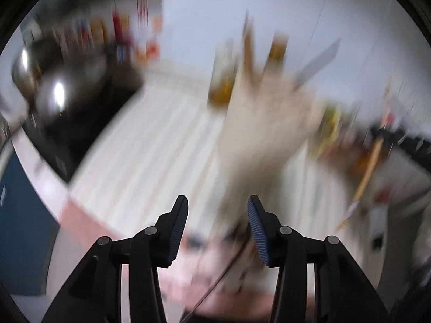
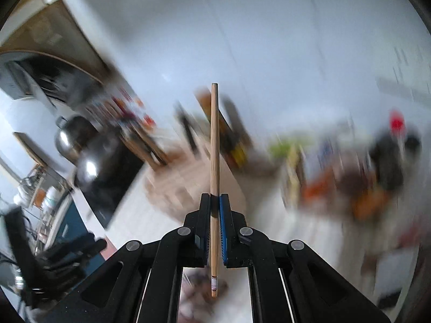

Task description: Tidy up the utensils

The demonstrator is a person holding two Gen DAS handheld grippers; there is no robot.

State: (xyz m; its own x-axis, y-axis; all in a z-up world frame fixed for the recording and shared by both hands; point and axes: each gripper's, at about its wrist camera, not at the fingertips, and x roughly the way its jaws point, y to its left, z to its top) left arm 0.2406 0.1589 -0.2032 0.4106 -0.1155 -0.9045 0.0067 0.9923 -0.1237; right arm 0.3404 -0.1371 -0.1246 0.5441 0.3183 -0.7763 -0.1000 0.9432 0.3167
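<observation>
The right wrist view shows my right gripper (image 2: 214, 197) shut on a wooden chopstick (image 2: 214, 140). The stick stands upright between the blue pads, its top well past the fingertips and its marked end below them. Behind it lies a blurred beige holder (image 2: 183, 188) on the white counter. In the left wrist view my left gripper (image 1: 218, 202) is open, with nothing pressed between its pads. Just beyond it looms the blurred beige holder (image 1: 264, 129), with wooden handles and a grey blade (image 1: 317, 62) sticking out. A wooden stick (image 1: 367, 173) shows at the right.
Steel pots (image 1: 59, 91) sit on a black stove (image 1: 80, 134) at the left. Bottles and jars (image 1: 121, 32) line the back wall. Colourful clutter (image 2: 350, 183) fills the counter at the right. A blue cabinet front (image 1: 24, 215) lies below the counter edge.
</observation>
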